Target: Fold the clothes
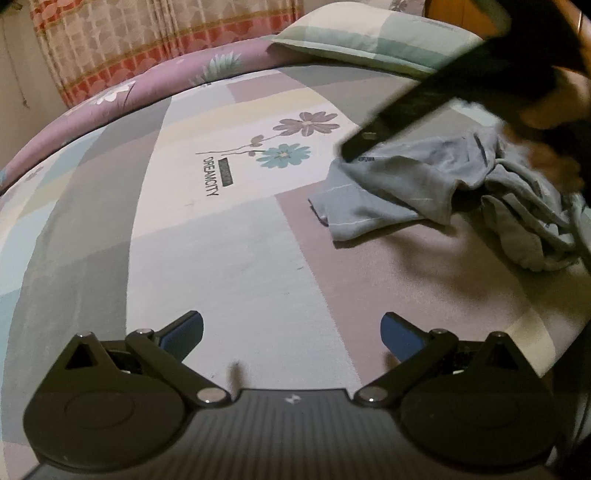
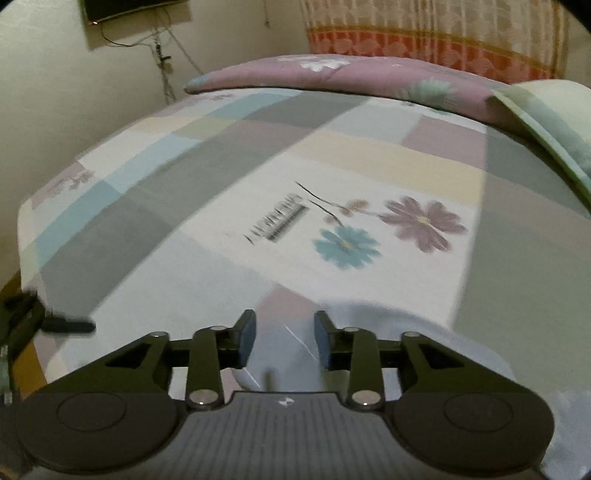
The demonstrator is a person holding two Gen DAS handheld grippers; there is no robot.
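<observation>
Wide bed here, patchwork sheet (image 1: 221,266) stretched flat, and the printed pair of flowers (image 1: 295,138) sits near its middle. That is our landmark. Beyond the flowers, a purple quilt (image 1: 155,79) rolls along the far edge of the bed, a curtain (image 1: 147,33) hanging behind it. A green-checked pillow (image 1: 369,37) lies past the flowers toward the head end. On the near side of the flowers there is a broad, bare run of sheet, plenty of room to work.

The left tongs (image 1: 291,334) hang over that bare stretch, nearer the camera than the flowers, blue pads spread wide, nothing between them.

The garment (image 1: 424,192), a grey-blue piece with thin pale stripes, lies crumpled just to the right of the flowers as the left wrist view shows it, well apart from the left tongs. One flatter corner reaches out toward the flowers; the rest is bunched in folds running away from them. So its long axis runs roughly crosswise to the left tongs' line, though it is too rumpled to be sure.

The right tongs (image 1: 356,149) come in from above, tips down at the garment's flower-side edge. From the right wrist view the right tongs (image 2: 284,338) stand part open, pale cloth lying between and under the pads, not squeezed by them. That view is smeared with blur.
</observation>
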